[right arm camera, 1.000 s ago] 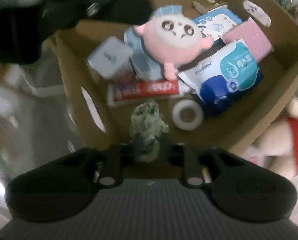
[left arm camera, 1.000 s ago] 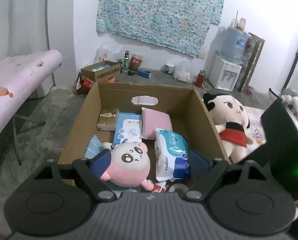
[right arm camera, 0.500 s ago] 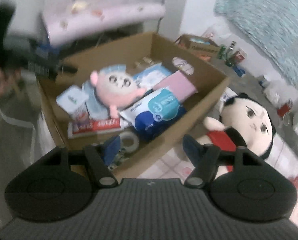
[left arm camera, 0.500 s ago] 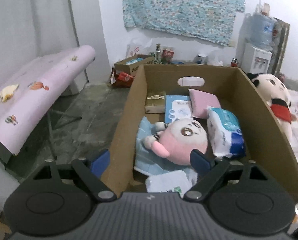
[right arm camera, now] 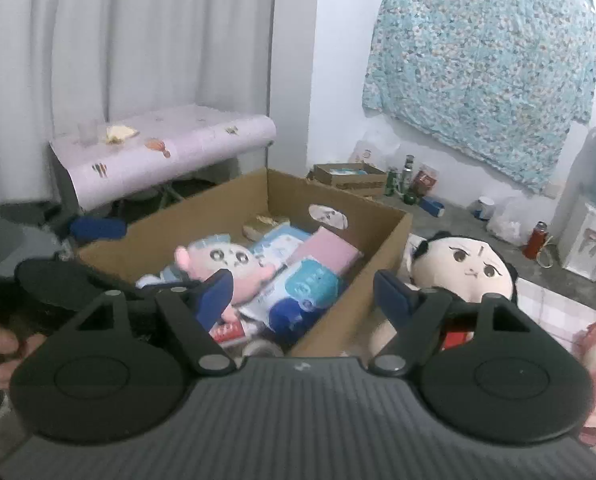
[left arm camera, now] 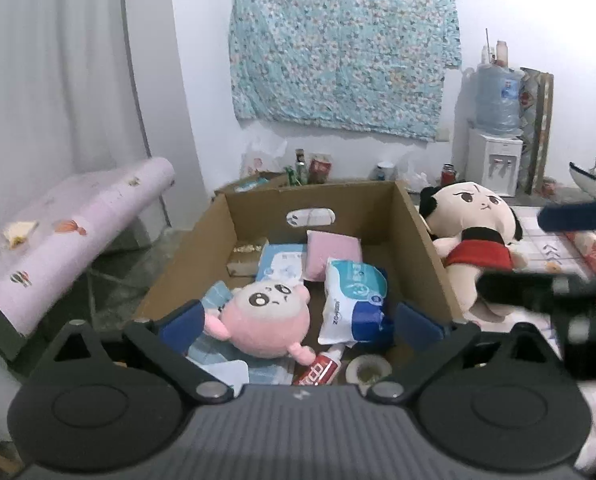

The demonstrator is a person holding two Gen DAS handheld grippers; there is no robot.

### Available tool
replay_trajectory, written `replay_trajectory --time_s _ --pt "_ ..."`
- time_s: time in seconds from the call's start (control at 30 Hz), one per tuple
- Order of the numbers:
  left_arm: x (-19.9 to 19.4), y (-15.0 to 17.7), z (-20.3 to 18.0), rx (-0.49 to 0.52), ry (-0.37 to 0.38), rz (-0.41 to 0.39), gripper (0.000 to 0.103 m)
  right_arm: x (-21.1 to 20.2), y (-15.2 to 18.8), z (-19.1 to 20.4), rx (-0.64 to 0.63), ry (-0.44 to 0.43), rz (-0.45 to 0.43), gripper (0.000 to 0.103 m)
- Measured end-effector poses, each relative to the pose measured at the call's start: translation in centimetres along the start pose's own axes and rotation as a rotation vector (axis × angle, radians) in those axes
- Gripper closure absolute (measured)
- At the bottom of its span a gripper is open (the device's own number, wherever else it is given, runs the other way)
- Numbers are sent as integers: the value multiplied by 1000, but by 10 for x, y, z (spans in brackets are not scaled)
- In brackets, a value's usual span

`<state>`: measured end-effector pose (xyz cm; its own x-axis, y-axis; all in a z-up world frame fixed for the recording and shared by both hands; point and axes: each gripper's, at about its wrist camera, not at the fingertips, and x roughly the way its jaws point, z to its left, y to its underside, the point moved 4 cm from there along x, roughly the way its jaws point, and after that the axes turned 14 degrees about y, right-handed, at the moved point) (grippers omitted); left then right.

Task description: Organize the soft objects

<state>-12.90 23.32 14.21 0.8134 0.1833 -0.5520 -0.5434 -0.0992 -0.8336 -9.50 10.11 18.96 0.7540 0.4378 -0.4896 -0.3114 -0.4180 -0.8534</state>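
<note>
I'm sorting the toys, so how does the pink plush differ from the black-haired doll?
The pink plush lies inside the cardboard box; the black-haired doll lies outside, against the box's side. The plush is pink, round and looks smaller; the doll is cream with black hair and a red garment. Both are soft stuffed toys, and no gripper holds either.

White walls [left arm camera: 517,8], floral cloth [left arm camera: 341,44], grey curtain [right arm camera: 118,36], concrete floor [right arm camera: 457,216].

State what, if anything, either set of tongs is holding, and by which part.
Nothing is held: the left tongs and right tongs have just been opening and are empty.
</note>
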Motion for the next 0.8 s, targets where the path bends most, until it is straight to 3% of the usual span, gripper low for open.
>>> replay_trajectory --time_s 0.3,0.4,0.53,0.63,0.73,0.8 --pt "10 10 2 48 -10 48 0 -3 21 -10 7 38 50 25" --pt "16 2 11 106 59 71 1 -1 22 -15 2 50 54 25" --pt "53 -16 34 131 151 220 17 12 18 -14 -43 23 59 27" --pt "89 -26 49 114 202 317 20 28 17 -8 -49 -4 91 34" --pt "121 -24 55 133 187 402 22 41 20 0 -29 -66 111 35" --pt "141 -18 57 164 172 459 20 50 25 6 -26 -59 125 35"
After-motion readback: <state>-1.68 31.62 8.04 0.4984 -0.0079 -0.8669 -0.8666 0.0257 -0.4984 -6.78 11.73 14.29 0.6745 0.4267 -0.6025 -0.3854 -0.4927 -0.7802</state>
